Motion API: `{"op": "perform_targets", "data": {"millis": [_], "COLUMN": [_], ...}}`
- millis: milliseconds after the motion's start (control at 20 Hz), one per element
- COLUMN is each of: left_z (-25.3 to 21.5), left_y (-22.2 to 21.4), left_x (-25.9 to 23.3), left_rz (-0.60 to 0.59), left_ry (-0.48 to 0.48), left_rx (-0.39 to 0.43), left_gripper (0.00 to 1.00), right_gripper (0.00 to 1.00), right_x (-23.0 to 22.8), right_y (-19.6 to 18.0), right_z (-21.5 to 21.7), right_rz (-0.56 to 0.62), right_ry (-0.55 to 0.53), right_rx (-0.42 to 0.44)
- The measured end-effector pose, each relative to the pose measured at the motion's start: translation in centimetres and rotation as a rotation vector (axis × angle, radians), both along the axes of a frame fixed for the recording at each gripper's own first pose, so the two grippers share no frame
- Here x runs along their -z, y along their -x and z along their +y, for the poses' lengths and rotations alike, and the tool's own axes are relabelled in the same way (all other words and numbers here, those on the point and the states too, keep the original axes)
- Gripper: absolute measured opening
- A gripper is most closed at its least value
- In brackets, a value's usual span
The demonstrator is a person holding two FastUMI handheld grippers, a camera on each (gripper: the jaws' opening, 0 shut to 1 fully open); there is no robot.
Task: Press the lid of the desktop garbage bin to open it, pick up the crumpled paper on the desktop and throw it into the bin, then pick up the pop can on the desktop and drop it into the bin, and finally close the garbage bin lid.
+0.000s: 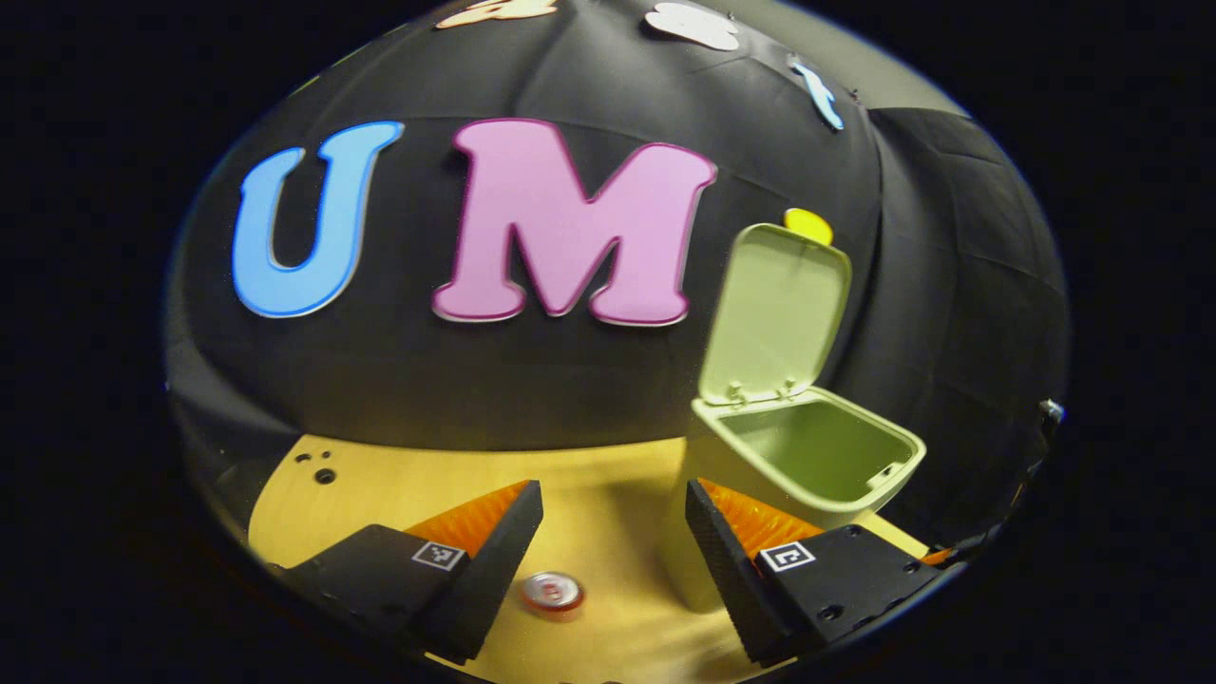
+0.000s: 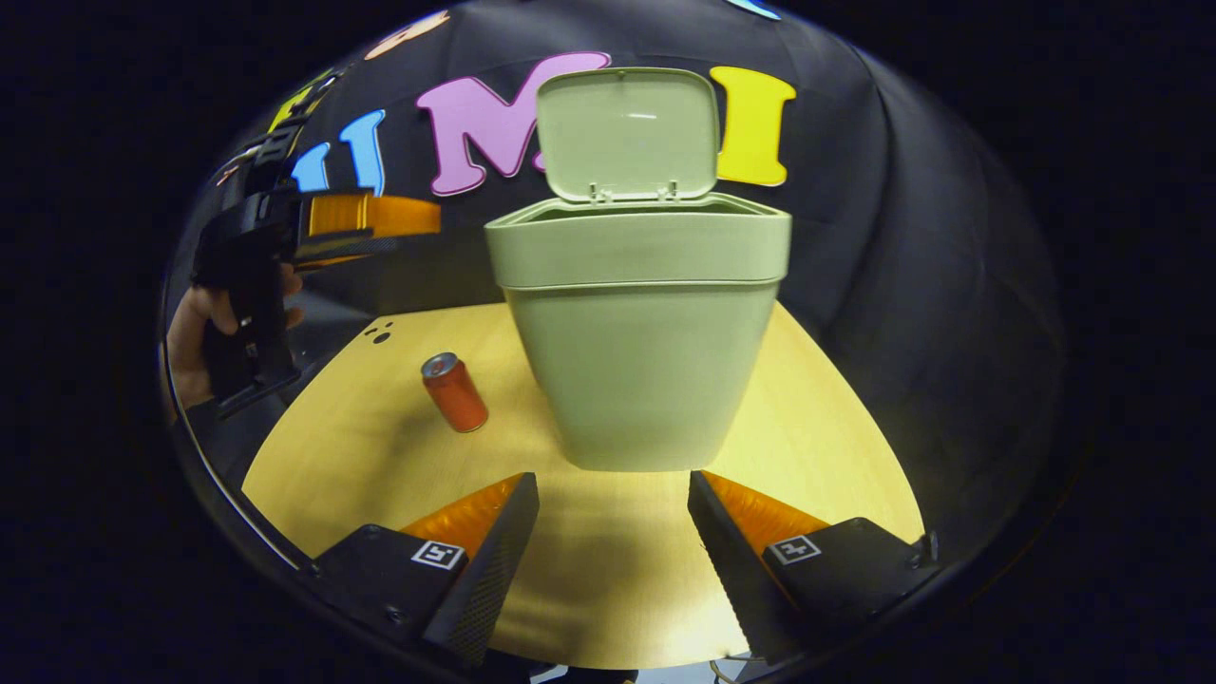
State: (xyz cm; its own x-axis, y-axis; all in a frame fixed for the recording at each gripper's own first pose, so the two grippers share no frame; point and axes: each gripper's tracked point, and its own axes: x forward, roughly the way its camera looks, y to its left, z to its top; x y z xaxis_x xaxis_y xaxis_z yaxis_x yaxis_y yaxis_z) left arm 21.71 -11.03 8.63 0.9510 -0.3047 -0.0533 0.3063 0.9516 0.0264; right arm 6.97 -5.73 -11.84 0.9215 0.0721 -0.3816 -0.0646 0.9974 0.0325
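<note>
— What are you counting on the table right now?
— I'm seeing one garbage bin, and it is standing with its one lid raised.
— And cans?
— One pop can is standing beside the bin.
— Grippers?
— Two are showing: the right gripper, with its two fingers spread apart, and the left gripper, which one hand is holding.

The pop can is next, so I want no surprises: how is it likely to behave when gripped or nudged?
The pop can stands upright on the table, narrow and tall, so a sideways nudge would probably tip it. Once down, its round body would likely roll. Its smooth metal skin may slip or dent under a hard squeeze.
</note>
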Motion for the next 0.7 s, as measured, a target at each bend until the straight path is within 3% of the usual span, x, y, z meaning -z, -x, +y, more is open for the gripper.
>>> {"op": "perform_targets", "data": {"millis": [350,700], "left_z": [13.4,21.8], "left_y": [1.8,4.5], "left_x": [4.2,9.2], "left_rz": [0.069,0.174], "left_ry": [0.050,0.170], "left_rx": [-0.199,-0.344], "left_gripper": [0.96,0.96], "right_gripper": [0.99,1.00], "right_x": [1.5,1.5], "right_y": [-2.0,-7.6], "right_z": [7.5,15.2], "right_rz": [0.040,0.042], "right_ry": [0.075,0.105], "right_rx": [-0.165,-0.265]}}
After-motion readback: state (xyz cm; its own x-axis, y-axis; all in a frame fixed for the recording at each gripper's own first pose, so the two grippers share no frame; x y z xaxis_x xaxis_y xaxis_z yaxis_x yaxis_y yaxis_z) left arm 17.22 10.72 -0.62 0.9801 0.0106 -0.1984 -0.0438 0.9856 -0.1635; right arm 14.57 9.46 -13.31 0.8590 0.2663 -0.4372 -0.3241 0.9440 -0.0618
